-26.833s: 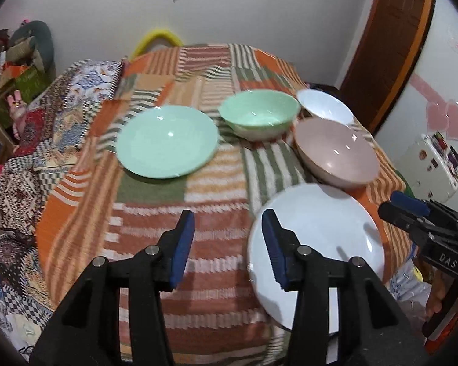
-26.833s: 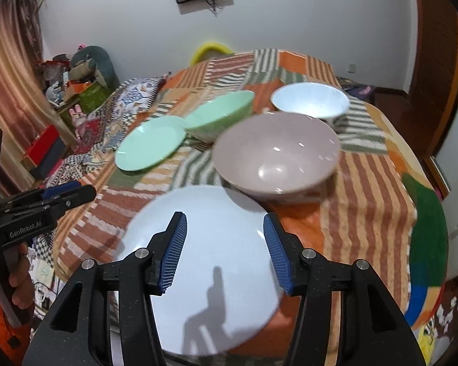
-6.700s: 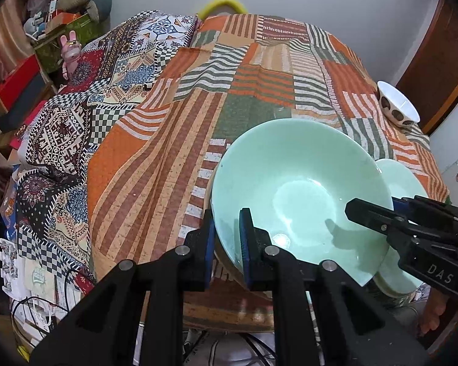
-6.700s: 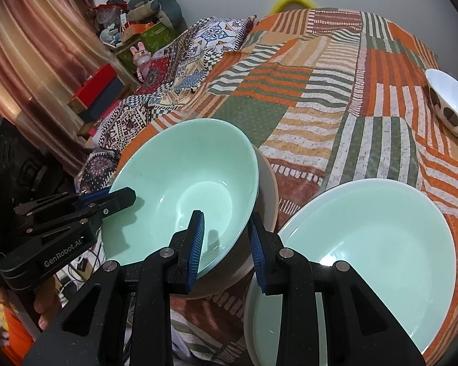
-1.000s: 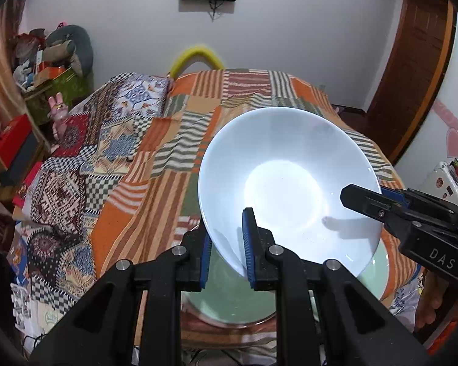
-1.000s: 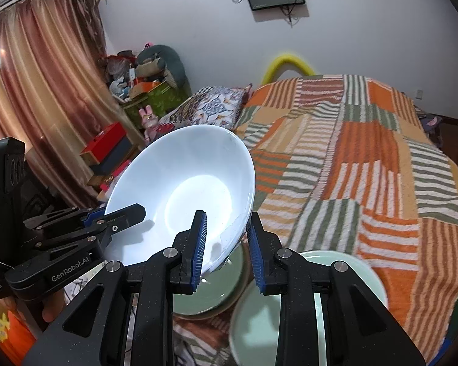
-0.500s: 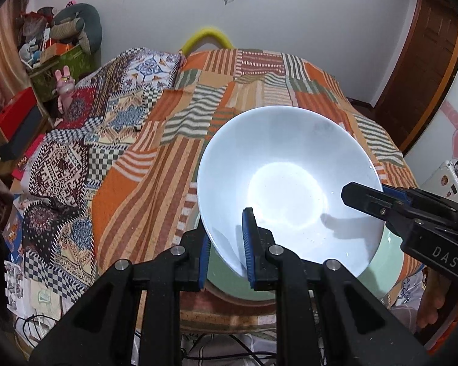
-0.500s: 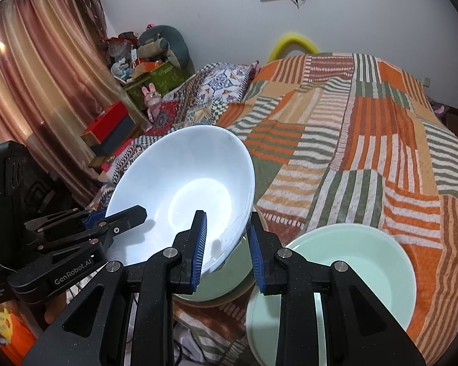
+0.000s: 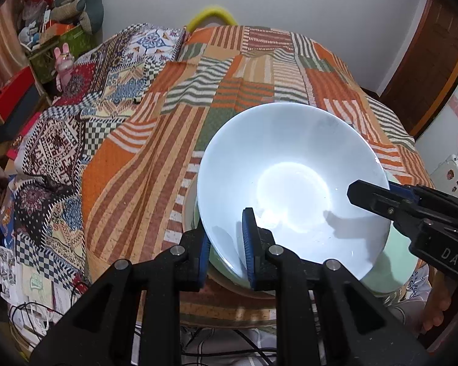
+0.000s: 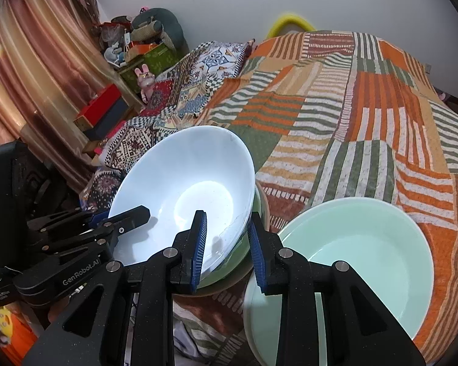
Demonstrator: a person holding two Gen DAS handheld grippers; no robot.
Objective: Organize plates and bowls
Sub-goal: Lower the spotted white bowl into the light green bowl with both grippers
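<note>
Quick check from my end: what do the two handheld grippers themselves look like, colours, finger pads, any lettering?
Both are matte black clamp-style frames with silver pivot bolts and ribbed blue pads on two fingers. The left gripper carries white "GenRobot.AI" lettering on its side, seen from the right wrist; the right gripper shows "DAS" in white, seen from the left wrist. No cables on either.

The far patchwork blanket (image 10: 366, 116) lies bare — open passage. Near edge is crowded: the stacked bowls (image 10: 183, 183) left, the mint plate (image 10: 366, 253) just beside them, right.

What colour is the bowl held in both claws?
White bowl, with a faint bluish cast; clearest in the left wrist view.
</note>
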